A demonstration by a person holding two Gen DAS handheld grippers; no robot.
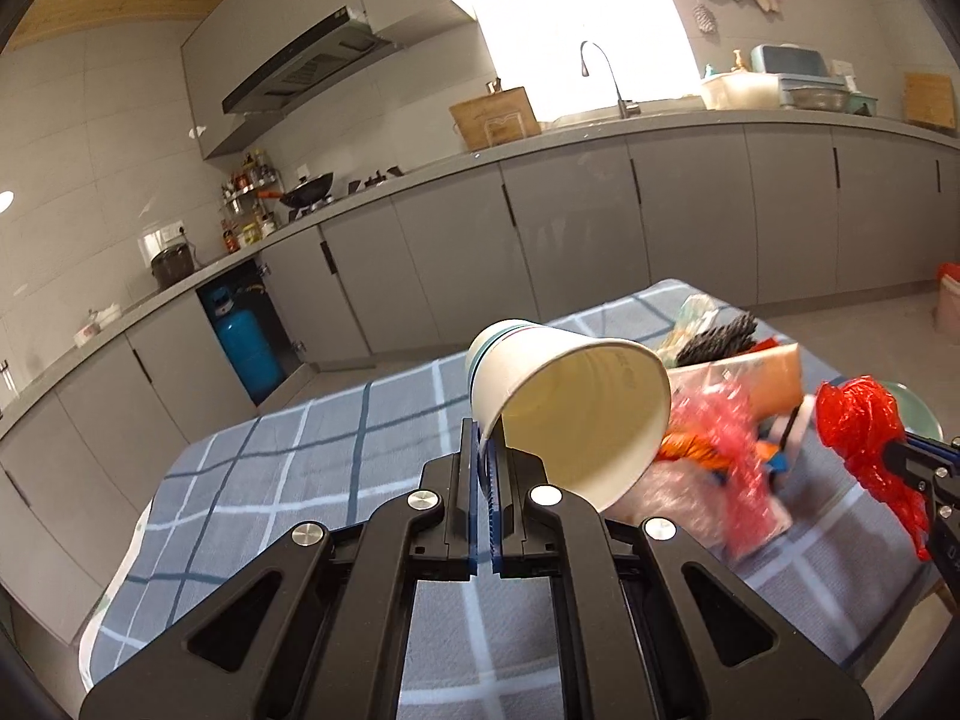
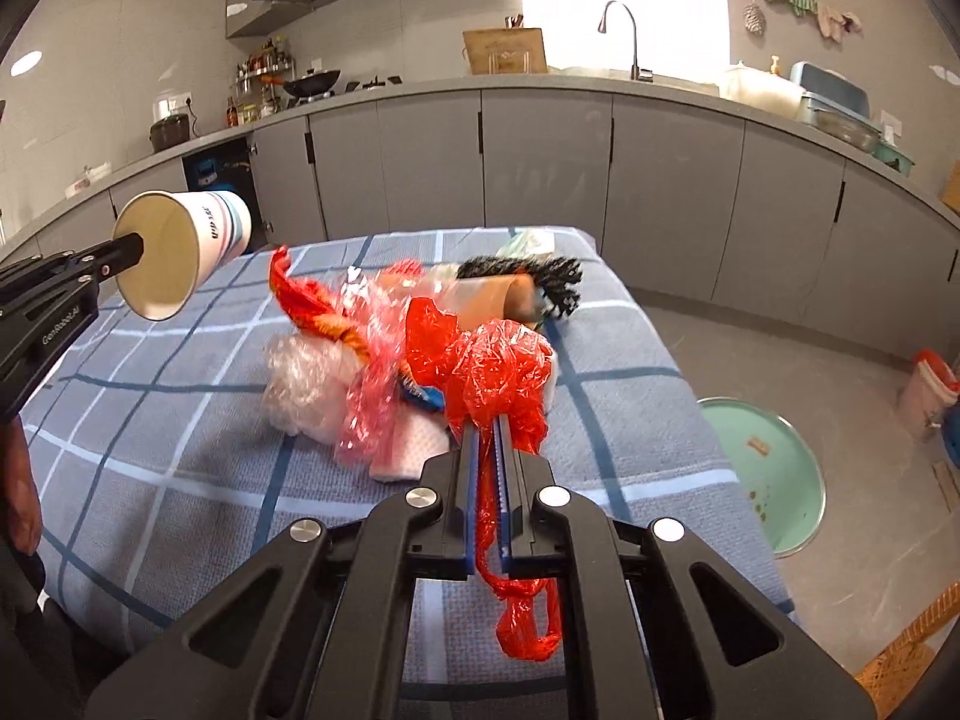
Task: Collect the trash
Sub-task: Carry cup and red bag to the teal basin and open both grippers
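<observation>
My left gripper (image 1: 487, 441) is shut on the rim of a white paper cup (image 1: 564, 402) and holds it tilted above the table; the left gripper (image 2: 135, 246) and the cup (image 2: 180, 252) also show at the left of the right wrist view. My right gripper (image 2: 487, 429) is shut on a crumpled red plastic bag (image 2: 498, 372), which hangs through the fingers; the bag (image 1: 870, 426) shows at the right of the left wrist view. A pile of trash (image 2: 372, 336), pink film, clear wrap, an orange wrapper, a brown tube and a black frilly piece, lies on the table.
The table has a blue-grey checked cloth (image 2: 180, 432). A round green bin (image 2: 774, 468) stands on the floor to the right of the table. Grey kitchen cabinets (image 2: 540, 162) run behind. A wicker edge (image 2: 906, 654) is at the lower right.
</observation>
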